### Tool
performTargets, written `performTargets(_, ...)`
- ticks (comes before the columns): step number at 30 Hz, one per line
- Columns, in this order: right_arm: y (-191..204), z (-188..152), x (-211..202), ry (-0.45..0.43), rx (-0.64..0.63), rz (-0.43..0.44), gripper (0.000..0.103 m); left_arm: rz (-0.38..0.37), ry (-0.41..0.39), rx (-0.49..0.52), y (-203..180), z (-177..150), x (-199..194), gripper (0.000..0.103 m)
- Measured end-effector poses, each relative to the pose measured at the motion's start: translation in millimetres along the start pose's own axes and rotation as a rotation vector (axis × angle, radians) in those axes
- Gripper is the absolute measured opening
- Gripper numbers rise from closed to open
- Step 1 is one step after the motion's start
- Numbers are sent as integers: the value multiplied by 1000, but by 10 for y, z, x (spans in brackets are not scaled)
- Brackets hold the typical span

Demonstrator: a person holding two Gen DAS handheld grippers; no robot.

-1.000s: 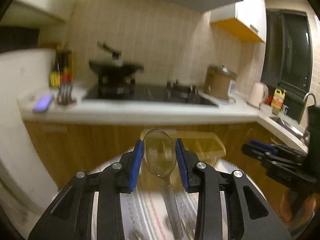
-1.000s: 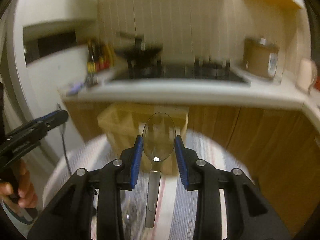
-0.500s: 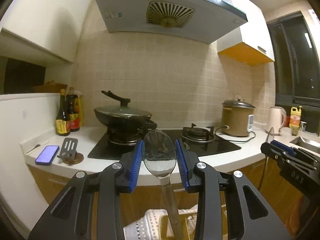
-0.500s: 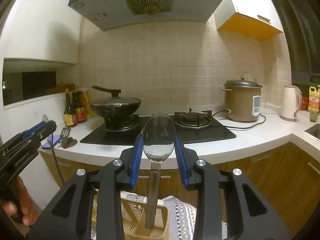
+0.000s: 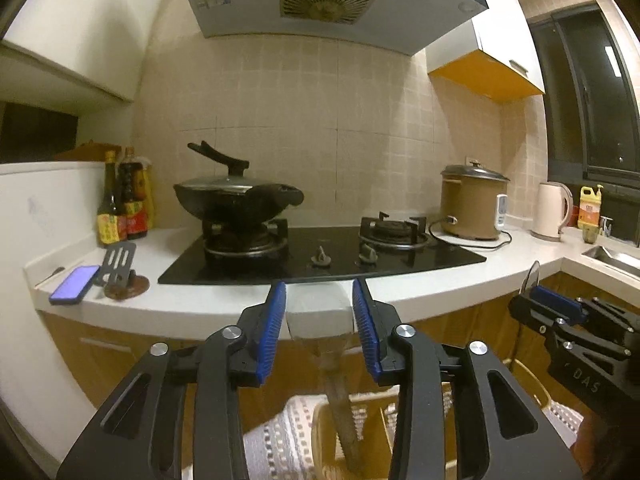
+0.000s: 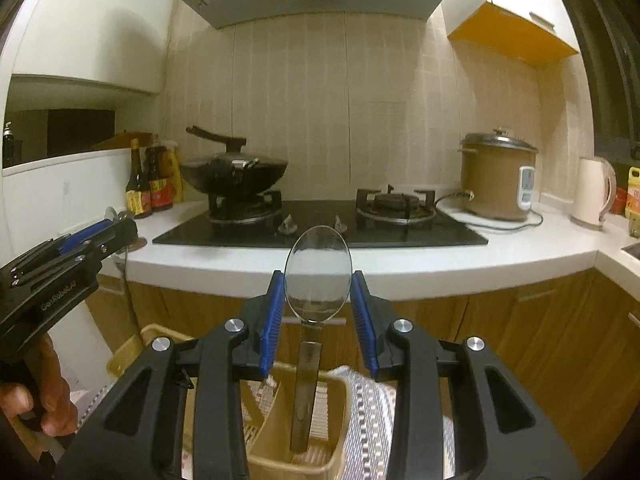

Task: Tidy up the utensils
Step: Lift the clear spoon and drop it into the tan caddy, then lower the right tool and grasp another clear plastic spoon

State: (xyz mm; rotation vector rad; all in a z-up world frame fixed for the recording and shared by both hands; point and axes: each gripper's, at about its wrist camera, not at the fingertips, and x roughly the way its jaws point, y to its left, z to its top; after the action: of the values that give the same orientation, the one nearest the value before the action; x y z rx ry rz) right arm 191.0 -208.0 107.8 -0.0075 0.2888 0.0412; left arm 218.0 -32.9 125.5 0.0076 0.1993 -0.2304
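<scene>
Each black gripper with blue pads, left gripper (image 5: 319, 332) and right gripper (image 6: 318, 312), is clamped on the bowl of a shiny metal spoon, the left spoon (image 5: 320, 320) and the right spoon (image 6: 318, 274), handles hanging down over a beige slotted plastic utensil holder (image 6: 296, 436) on a striped cloth. To my eye, the best way is to lower each straight, handle-first, into a compartment before letting go. Only the right view shows the handle tip inside the holder; the left view shows the sink corner.
</scene>
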Motion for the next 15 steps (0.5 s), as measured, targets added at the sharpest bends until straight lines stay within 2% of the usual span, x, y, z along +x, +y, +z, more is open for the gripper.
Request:
performTargets(1,-2,-7,-27,4,1,1,32,-2,1,-1,7,4,-35,42)
performTargets(2,-6,-13,-71,10,5,13,38,-11,4,-4,18,7,-81,42)
performTargets(3,-9,-11,-105,12,8,18,50,-23,9,-10,33,14,-138,44)
performTargets(4,-16,-9,-158,10,12,21,53,-32,11,-16,46,24,-195,46)
performTargets(7,-27,12,-302,39,16,34,53,-35,27,-28,73,52,-364,48)
performTargets(15,-51,40,-827,120,7,34,53,-82,176,-93,223,66,-792,48)
